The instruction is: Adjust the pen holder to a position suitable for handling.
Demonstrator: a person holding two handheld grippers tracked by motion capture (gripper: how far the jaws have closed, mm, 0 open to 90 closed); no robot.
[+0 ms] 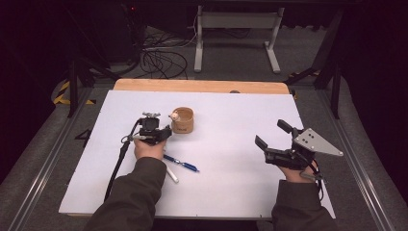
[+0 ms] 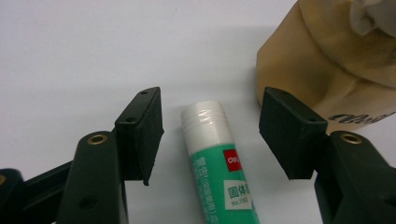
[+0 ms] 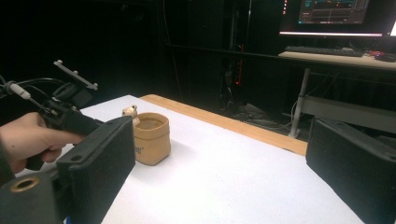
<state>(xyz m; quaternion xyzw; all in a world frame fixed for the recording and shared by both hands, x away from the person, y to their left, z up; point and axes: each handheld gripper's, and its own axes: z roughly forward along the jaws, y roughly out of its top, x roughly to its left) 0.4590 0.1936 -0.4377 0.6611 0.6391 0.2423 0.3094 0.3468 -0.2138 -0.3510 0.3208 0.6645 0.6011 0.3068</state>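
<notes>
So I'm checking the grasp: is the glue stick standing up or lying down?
Lying down. The glue stick lies flat on the white table, between the left gripper's open jaws, untouched.

glossy plastic glue stick (image 2: 219, 158), matt tan pouch (image 2: 327, 65)

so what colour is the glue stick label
Green with a red logo patch, on the glue stick; clearest in the left gripper view.
</notes>
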